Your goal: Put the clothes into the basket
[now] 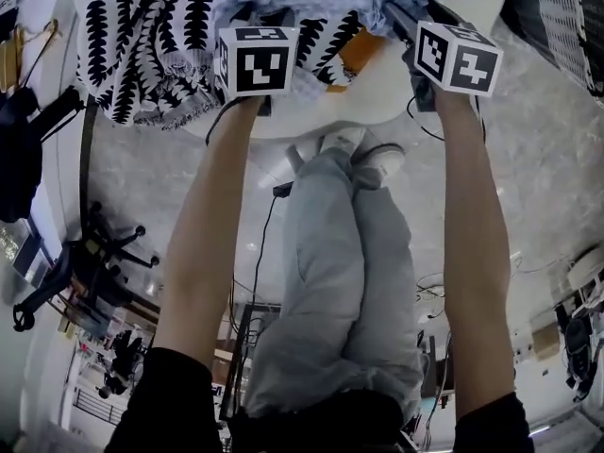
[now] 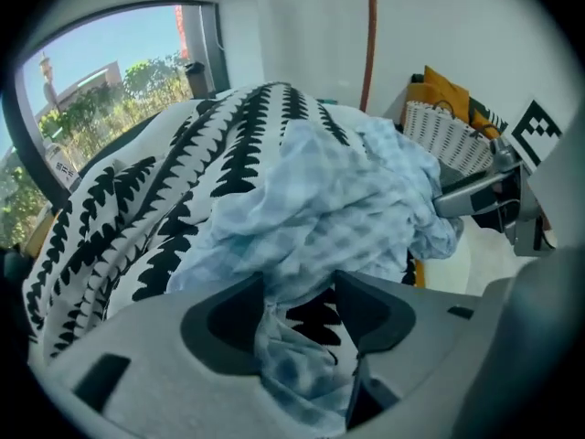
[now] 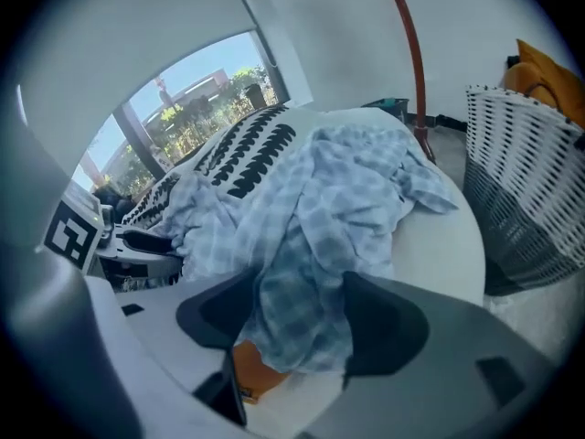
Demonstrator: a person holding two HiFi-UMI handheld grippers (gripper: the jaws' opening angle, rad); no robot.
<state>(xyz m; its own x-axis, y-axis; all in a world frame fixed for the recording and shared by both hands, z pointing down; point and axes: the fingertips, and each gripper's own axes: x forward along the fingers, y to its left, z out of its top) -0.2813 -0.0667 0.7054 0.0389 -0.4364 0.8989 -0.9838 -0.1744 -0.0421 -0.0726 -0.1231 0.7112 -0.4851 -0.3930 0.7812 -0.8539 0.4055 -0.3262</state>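
We have both grippers at the table's (image 1: pixel 377 92) near edge, one at each end of the crumpled blue checked shirt (image 2: pixel 338 199), whose heap runs crosswise between them. The left gripper (image 2: pixel 302 314) stands wide open with a fold of shirt hanging loose between its jaws. The right gripper (image 3: pixel 297 323) is just as wide, with cloth lying between its jaws but not pinched. The basket (image 3: pixel 526 181) stands off the table on the floor (image 1: pixel 528 159), on the right gripper's side, so we judge the carry goes that way. The table is round, white and smooth. A black-and-white leaf-print cloth (image 2: pixel 137 218) covers its far side, with a window (image 2: pixel 101 90) beyond.
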